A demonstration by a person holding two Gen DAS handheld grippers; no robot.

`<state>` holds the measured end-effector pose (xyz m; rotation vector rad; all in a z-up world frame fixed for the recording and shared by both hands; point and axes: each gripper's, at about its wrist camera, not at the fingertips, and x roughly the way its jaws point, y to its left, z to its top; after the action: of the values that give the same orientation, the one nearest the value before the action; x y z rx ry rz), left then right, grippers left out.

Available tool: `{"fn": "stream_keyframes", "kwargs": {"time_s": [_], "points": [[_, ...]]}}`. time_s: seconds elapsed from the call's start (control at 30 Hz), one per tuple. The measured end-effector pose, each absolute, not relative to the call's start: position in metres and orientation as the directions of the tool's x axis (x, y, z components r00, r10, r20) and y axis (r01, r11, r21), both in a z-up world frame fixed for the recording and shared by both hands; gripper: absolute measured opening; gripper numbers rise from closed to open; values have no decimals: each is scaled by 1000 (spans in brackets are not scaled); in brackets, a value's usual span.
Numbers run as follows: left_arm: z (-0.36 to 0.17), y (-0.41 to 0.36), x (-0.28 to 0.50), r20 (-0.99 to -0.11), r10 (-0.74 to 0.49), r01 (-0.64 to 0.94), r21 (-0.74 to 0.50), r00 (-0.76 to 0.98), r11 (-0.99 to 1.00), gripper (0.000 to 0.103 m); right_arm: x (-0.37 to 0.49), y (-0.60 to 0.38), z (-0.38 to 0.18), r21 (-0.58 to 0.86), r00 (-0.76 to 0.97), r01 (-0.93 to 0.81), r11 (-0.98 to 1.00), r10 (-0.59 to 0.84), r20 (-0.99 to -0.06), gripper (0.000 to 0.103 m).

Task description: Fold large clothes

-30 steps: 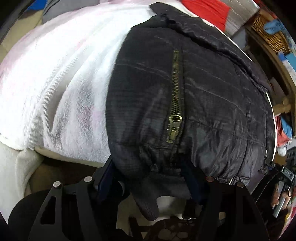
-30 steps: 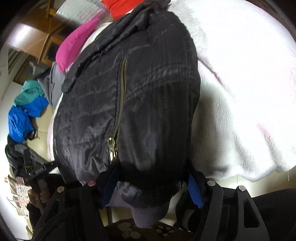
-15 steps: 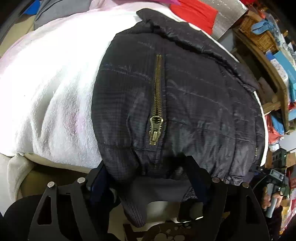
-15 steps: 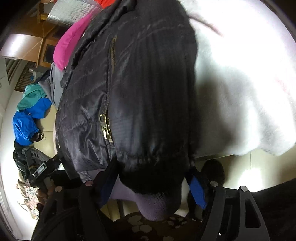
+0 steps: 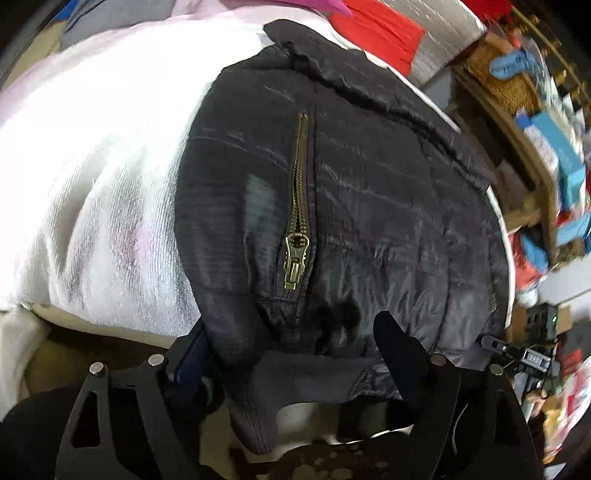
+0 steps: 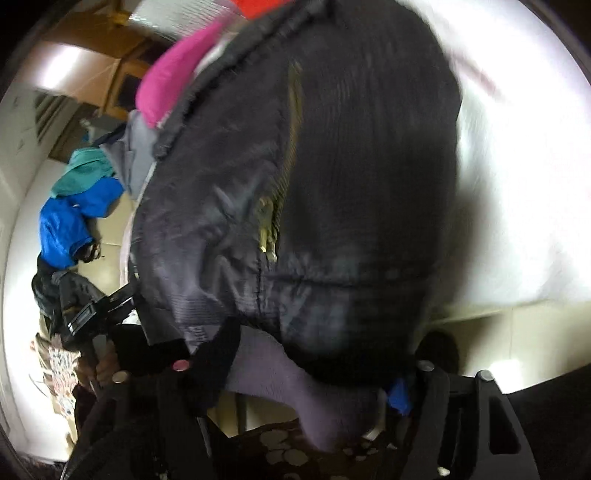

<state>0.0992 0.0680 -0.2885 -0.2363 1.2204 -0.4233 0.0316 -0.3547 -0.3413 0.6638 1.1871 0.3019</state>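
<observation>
A black quilted jacket (image 5: pixel 369 206) with a brass zip (image 5: pixel 297 236) lies on a white towel-covered surface (image 5: pixel 92 166). At its near hem my left gripper (image 5: pixel 295 354) has its jaws opening. The hem and grey ribbed cuff (image 5: pixel 258 417) hang loose between the fingers (image 5: pixel 395 350), and the pads no longer pinch them. In the blurred right wrist view the jacket (image 6: pixel 351 166) fills the frame. My right gripper (image 6: pixel 310 373) is shut on its bunched hem, and the ribbed band (image 6: pixel 314 398) sags between the fingers. Each gripper shows at the edge of the other's view.
Red cloth (image 5: pixel 376 29) and pink cloth (image 6: pixel 173 74) lie beyond the jacket's collar. Blue and teal clothes (image 6: pixel 70 214) are piled on the floor at left. A wooden shelf with a basket (image 5: pixel 506 85) stands at right. A hand (image 6: pixel 103 365) holds the other gripper.
The left gripper's fingers have spread apart and the hem has slackened between them. The right gripper has dipped lower with the hem, which now fills more of its blurred view.
</observation>
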Motion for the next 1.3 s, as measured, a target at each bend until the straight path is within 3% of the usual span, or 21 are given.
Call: {"fn": "stream_keyframes", "kwargs": {"time_s": [0.03, 0.07, 0.1, 0.13, 0.23, 0.43, 0.73, 1.07, 1.3], "points": [[-288, 64, 99, -856, -434, 202, -389, 281, 899, 84, 32, -341, -337, 572, 353, 56, 819, 520, -778, 64], [-287, 61, 98, -855, -433, 212, -384, 286, 899, 81, 30, -332, -332, 533, 351, 5, 846, 497, -794, 42], [-285, 58, 97, -855, -427, 219, -374, 294, 901, 67, 28, -324, -324, 496, 357, -45, 867, 478, -803, 31], [-283, 56, 96, -859, -410, 220, -355, 306, 908, 52, 26, -320, -315, 482, 371, -73, 873, 472, -800, 29], [-280, 61, 97, -850, -415, 199, -368, 324, 908, 23, 22, -323, -284, 506, 451, -112, 855, 498, -741, 20], [-259, 72, 103, -780, -517, 237, -460, 352, 855, 19, 22, -325, -218, 523, 608, -207, 827, 527, -594, 20], [-199, 94, 129, -657, -608, 239, -567, 445, 788, 17, 50, -348, -175, 571, 743, -205, 795, 506, -438, 20], [-164, 104, 208, -595, -635, 189, -639, 493, 745, 16, 123, -375, -143, 582, 829, -119, 804, 403, -388, 19], [-157, 70, 311, -631, -614, 169, -619, 474, 767, 16, 211, -421, -129, 604, 869, -32, 796, 321, -377, 13]]}}
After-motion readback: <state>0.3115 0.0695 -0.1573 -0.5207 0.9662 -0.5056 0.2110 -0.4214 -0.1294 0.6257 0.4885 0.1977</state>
